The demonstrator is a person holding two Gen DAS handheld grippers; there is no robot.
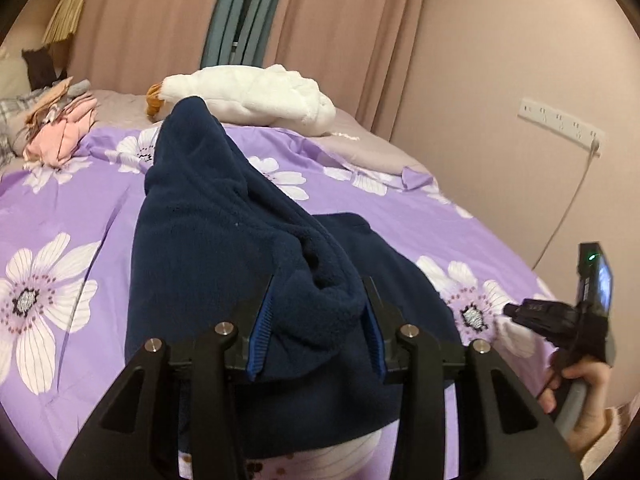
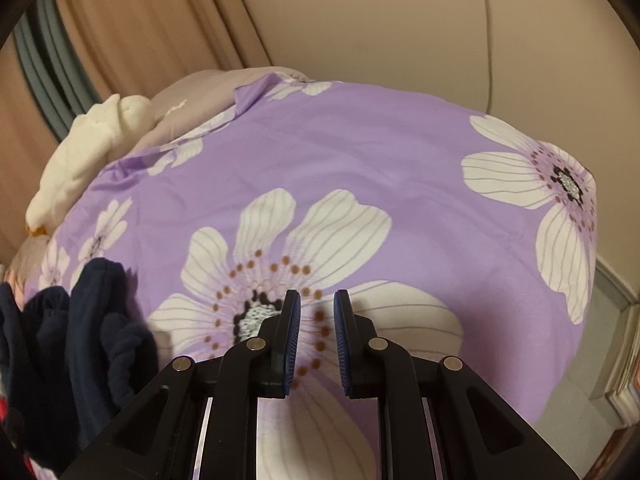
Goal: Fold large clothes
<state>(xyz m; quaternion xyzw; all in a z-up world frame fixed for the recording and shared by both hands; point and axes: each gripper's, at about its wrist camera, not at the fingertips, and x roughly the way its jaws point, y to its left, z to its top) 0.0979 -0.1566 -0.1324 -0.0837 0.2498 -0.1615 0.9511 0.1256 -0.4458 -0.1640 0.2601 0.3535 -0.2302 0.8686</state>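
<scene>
A navy fleece garment (image 1: 224,216) lies in a long heap on the purple flowered bed cover (image 1: 60,200). My left gripper (image 1: 319,280) is shut on a thick bunched fold of it, which fills the space between the blue pads. In the right wrist view, part of the same garment (image 2: 72,328) shows at the lower left. My right gripper (image 2: 317,296) hovers over a white flower on the cover (image 2: 360,152), its pads nearly together with nothing between them. It also appears in the left wrist view as the right gripper (image 1: 516,310), held by a hand at the right edge.
A white plush toy (image 1: 256,92) lies at the far side of the bed. A pile of pink clothes (image 1: 64,124) sits at the far left. Curtains hang behind the bed. A socket strip (image 1: 560,124) with a cable is on the right wall.
</scene>
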